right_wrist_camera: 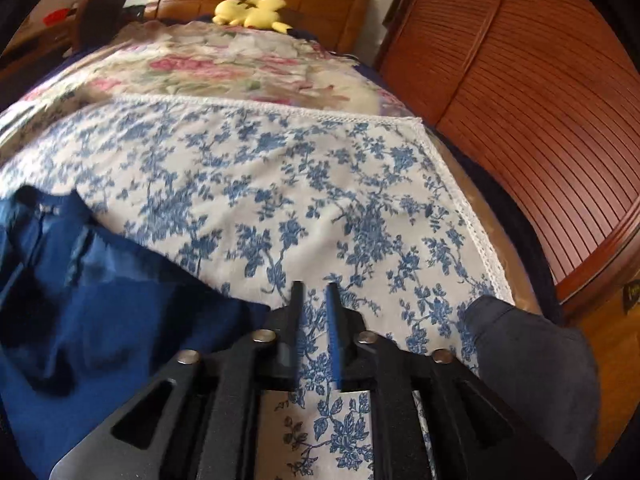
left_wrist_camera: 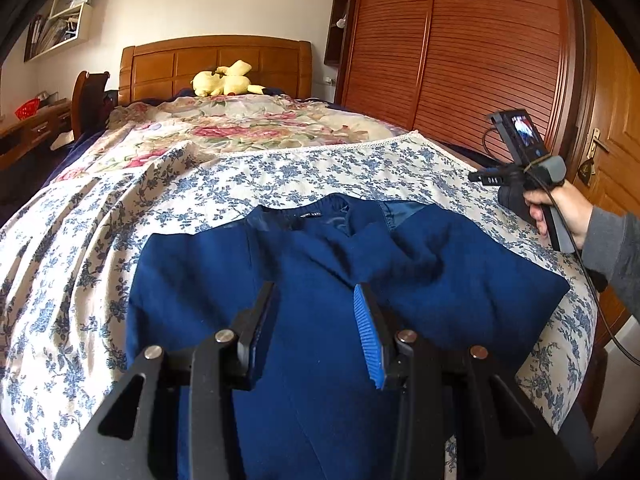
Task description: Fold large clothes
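Left gripper (left_wrist_camera: 316,292): jaws partly apart, released. Nothing sits between them; the blue ribbed pad and the black one hang over the middle of the navy garment (left_wrist_camera: 328,280), whose cloth shows through the gap. Whether the tips brush the fabric cannot be told from this angle.

Right gripper (right_wrist_camera: 316,292): jaws nearly together with a narrow slit left, grasping nothing. Only the blue-flowered sheet (right_wrist_camera: 280,184) shows in the slit. In the left wrist view the same tool is held clear of the bed at its right side, gripped by a hand (left_wrist_camera: 556,208) in a grey sleeve.

Garment: navy, coat-like, lying on the flowered sheet at the near end of the bed. Collar and label point toward the headboard (left_wrist_camera: 216,60); the body runs back toward the person, so the long axis lies along the bed. The right shoulder area looks rumpled and partly turned over.

Key relation: the garment lies directly under the left jaws, but to the left of the right jaws, its edge just beside them. The left hand is the nearer one. Judgement: a next fold likely needs the right jaws brought leftward onto the right shoulder or sleeve edge.

Beyond: a pink-flowered quilt (left_wrist_camera: 248,124), a yellow plush toy (left_wrist_camera: 224,80), a louvred wooden wardrobe (left_wrist_camera: 460,48).
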Demonstrator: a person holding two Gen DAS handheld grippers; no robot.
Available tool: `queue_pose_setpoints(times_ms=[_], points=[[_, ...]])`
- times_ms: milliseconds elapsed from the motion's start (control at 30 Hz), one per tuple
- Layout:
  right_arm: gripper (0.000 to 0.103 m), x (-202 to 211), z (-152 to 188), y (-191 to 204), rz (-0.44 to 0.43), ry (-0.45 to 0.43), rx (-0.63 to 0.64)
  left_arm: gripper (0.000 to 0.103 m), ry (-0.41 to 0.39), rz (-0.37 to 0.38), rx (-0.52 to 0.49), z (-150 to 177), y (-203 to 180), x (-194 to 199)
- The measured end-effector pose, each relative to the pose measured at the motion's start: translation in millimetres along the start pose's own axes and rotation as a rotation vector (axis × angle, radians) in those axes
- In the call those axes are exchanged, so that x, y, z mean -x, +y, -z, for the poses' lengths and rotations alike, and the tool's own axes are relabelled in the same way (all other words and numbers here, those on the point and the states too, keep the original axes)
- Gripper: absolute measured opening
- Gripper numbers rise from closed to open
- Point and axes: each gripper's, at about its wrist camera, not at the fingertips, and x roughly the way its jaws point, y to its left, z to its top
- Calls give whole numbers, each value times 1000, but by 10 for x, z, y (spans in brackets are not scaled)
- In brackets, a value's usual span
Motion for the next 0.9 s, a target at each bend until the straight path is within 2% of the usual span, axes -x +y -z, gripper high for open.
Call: queue_pose_setpoints(times_ms=[67, 233, 467, 633, 700, 733, 767, 867, 900], points=[[19, 56, -72, 74, -27, -18, 14, 38, -3, -5, -1, 3, 14, 21], [44, 181, -184, 554, -173, -49, 27, 38, -7, -13, 11, -2, 75, 70], [43, 114, -140, 1542, -463, 65, 81, 38, -12, -27, 24, 8, 161, 145], [43, 111, -70, 2013, -532, 126, 130, 38, -16, -31, 24, 25, 188, 205], [30, 97, -53, 2111, -541, 144, 147, 38, -19, -30, 27, 32, 210, 235], [8, 93, -49, 2150, -549, 147, 162, 38, -20, -30, 28, 33, 221, 244], [3, 128, -64, 2182, -513, 107, 181, 38, -22, -31, 30, 35, 230, 258], [2, 271, -193, 2174, -443, -33, 177, 38, -24, -36, 34, 44, 258, 281], [1, 278, -247, 2166, -426, -53, 169, 38, -23, -38, 36, 48, 267, 285]])
